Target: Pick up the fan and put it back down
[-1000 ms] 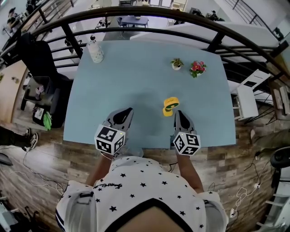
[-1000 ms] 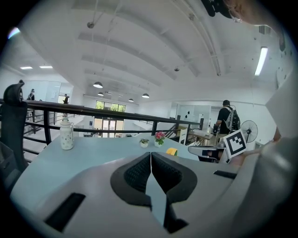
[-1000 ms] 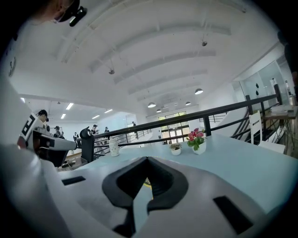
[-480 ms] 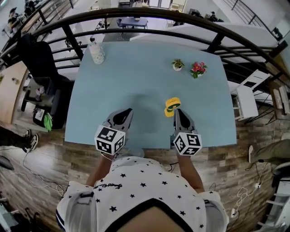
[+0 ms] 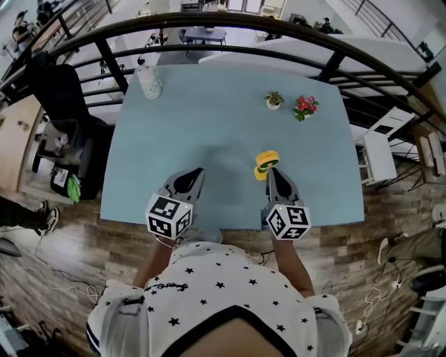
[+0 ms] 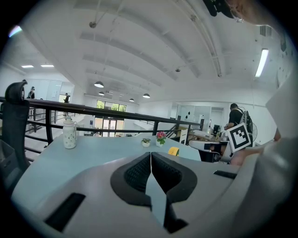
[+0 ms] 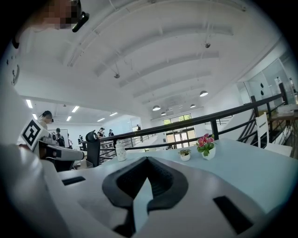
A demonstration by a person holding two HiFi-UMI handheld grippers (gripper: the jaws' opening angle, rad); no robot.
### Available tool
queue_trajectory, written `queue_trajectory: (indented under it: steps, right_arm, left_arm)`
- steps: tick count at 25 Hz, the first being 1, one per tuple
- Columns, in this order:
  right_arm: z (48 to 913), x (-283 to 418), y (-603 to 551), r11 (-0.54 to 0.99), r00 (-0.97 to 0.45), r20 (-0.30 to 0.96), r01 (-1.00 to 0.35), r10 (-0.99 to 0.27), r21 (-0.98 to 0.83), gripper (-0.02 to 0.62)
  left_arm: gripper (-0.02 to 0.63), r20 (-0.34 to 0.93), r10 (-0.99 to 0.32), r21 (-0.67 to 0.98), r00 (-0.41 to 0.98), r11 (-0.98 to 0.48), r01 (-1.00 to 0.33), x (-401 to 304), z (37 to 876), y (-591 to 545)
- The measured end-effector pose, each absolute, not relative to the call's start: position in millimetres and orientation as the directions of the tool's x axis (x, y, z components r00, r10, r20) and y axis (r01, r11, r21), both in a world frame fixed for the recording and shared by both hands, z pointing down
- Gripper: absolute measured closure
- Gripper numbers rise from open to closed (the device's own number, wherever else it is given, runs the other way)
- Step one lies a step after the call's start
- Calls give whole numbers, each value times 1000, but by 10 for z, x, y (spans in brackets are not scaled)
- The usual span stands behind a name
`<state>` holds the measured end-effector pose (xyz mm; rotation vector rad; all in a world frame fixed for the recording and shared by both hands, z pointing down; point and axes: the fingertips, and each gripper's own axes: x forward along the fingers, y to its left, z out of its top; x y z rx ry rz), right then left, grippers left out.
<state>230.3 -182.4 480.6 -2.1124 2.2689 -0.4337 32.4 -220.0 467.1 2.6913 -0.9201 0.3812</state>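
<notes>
The small yellow fan [image 5: 265, 162] stands on the light blue table [image 5: 209, 118], right of the middle; in the left gripper view the fan [image 6: 173, 150] shows far off to the right. My right gripper [image 5: 273, 173] is shut and empty just behind the fan, with its tip at the fan's near side; whether they touch I cannot tell. In the right gripper view its jaws [image 7: 147, 160] meet with nothing between them and the fan is hidden. My left gripper [image 5: 194, 172] hovers over the table's near edge, also shut and empty [image 6: 150, 154].
A white bottle [image 5: 148, 81] stands at the far left corner. A small potted plant [image 5: 272, 100] and a pot of pink flowers [image 5: 304, 106] stand at the far right. A dark railing [image 5: 230, 21] curves behind the table, with a black chair [image 5: 63, 104] to its left.
My right gripper has edged slightly towards the fan. The fan and the left gripper have stayed where they were.
</notes>
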Motion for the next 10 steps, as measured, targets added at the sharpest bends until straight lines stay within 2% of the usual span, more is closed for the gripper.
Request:
queue_trajectory:
  steps: [10]
  right_arm:
    - [4769, 2243, -1862, 61, -100, 177, -975, -979, -215, 597]
  left_arm:
    - [577, 333, -553, 170, 764, -762, -625, 301, 4655, -2239]
